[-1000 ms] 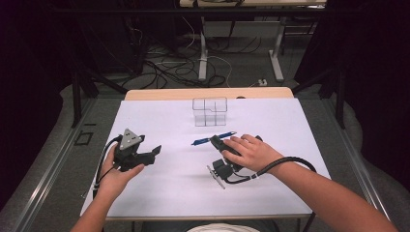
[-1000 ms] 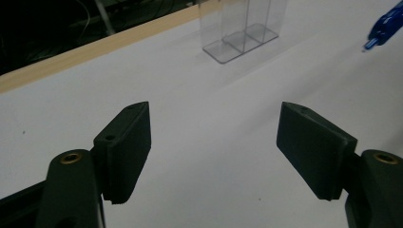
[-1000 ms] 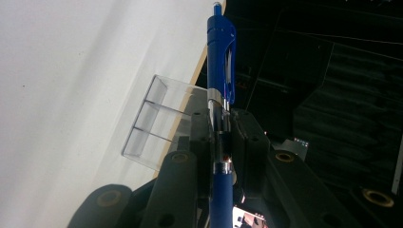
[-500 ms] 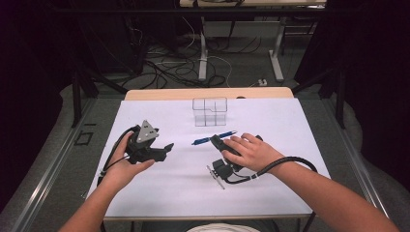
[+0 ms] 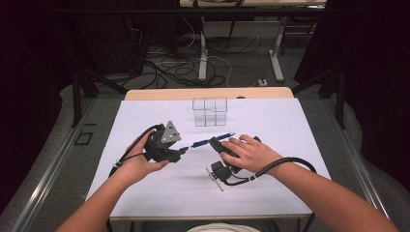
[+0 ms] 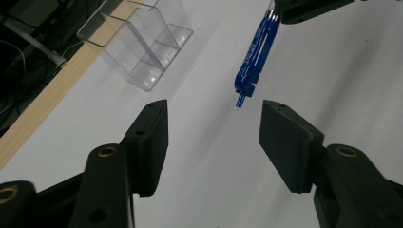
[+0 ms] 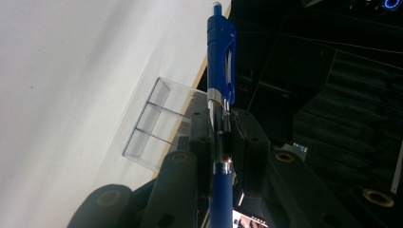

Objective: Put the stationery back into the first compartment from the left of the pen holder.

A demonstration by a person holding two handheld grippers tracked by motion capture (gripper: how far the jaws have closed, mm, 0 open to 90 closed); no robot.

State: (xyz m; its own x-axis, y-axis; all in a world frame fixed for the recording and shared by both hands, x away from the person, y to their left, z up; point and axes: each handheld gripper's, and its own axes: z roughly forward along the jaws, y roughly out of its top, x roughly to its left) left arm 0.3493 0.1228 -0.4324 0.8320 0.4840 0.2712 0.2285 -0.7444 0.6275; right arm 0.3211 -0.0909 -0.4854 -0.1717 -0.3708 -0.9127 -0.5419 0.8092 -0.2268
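Here, at a table [image 5: 145, 193] covered in white, a person works two hand-held grippers around a blue retractable pen [image 5: 211, 140]. The right gripper [image 5: 218, 141], under the right hand [image 5: 251, 153] at centre right in the high view, has its jaws clamped tight on the pen's barrel; its own camera looks straight up the blue pen [image 7: 220, 95], with the clip and push-button end pointing away past the pads. In the high view the pen lies nearly level above the sheet, one end reaching left towards the other tool.

The left gripper [image 5: 183, 151], carried in the left hand [image 5: 138, 162] just left of centre, points right at that free end. Its jaws have just been closing and now stand partly apart with nothing between them. Seen from the left gripper's camera, the pen's [image 6: 252, 61] narrow end hangs just beyond the two black pads [image 6: 285, 137], in line with the gap but short of it, clear of both.

A clear plastic organiser [image 5: 210, 111] with several compartments stands on the far side of the sheet, beyond both grippers and well apart from the pen. It appears in the left gripper view [image 6: 142, 42] at upper left, beside the table's wooden edge [image 5: 208, 93].
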